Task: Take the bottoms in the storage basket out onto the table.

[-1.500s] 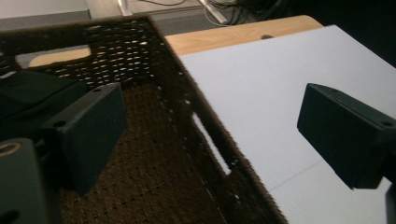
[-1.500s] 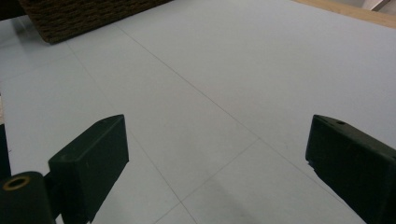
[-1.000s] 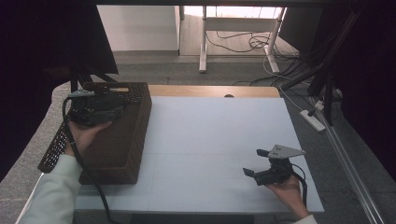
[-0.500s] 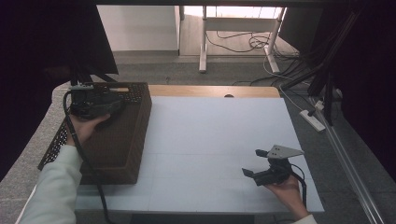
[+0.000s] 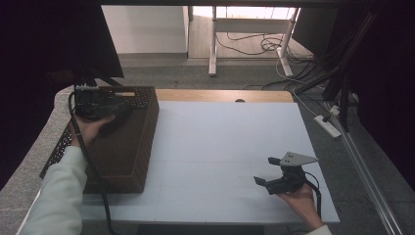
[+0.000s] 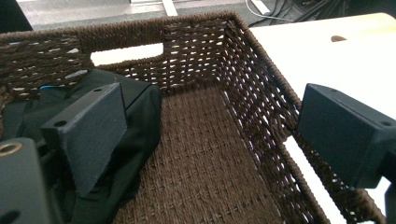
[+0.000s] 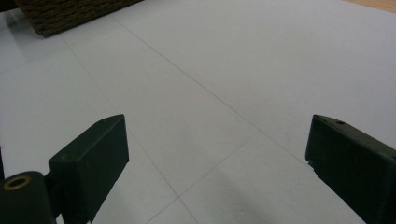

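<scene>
Left claw (image 6: 205, 135) is held wide open and empty over the wicker basket (image 6: 261, 107); dark cloth (image 6: 135, 116) is seen already lying inside. Right claw (image 7: 219, 163) is held open, empty, over bare table (image 5: 230, 142). Stowing is judged largely done.

L gripper (image 5: 100, 104) moved fwd over basket (image 5: 128, 161) toward far end; forearm extended more

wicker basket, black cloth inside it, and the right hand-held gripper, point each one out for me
wicker basket (image 6: 261, 98), left gripper view, on its woven right inner wall
black cloth (image 6: 144, 112), left gripper view, on the folded edge by the basket floor
right hand-held gripper (image 5: 267, 170), high view, midway between its open fingertips
</scene>
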The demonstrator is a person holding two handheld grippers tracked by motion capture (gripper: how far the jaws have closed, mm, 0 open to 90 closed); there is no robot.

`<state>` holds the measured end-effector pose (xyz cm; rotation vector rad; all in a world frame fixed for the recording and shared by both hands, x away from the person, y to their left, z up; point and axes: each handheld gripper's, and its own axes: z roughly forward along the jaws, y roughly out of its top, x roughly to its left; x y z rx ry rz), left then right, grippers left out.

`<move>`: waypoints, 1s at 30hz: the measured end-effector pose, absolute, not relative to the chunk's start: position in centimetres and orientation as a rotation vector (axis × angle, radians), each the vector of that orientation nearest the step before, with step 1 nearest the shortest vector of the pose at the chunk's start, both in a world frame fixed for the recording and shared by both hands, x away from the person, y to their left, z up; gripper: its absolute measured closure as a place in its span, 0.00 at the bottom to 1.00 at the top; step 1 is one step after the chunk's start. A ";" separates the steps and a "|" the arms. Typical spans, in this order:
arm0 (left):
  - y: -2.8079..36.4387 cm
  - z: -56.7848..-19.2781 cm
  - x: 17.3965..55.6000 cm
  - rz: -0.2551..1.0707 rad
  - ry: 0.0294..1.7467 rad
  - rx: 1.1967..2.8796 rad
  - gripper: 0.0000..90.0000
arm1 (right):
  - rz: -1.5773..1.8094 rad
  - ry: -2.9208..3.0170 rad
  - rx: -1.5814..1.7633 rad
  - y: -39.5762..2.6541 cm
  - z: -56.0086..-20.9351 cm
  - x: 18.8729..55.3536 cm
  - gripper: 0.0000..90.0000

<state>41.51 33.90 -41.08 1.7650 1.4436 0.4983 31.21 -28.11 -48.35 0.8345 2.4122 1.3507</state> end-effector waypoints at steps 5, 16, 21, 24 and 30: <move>34.0 -41.5 42.3 0.496 1.473 1.768 0.10 | 1.354 2.414 0.831 -28.1 -48.4 31.3 0.07; 35.3 -42.0 44.0 0.482 1.552 1.741 0.09 | 1.365 2.412 0.830 -28.2 -48.3 31.4 0.07; 35.6 -42.2 44.6 0.489 1.576 1.732 0.09 | 1.374 2.398 0.826 -28.2 -48.3 31.4 0.07; 35.8 -42.3 45.0 0.489 1.593 1.725 0.09 | 1.379 2.400 0.833 -28.3 -48.4 31.4 0.07; 36.0 -42.7 45.7 0.489 1.620 1.714 0.09 | 1.365 2.407 0.827 -28.1 -48.5 31.5 0.07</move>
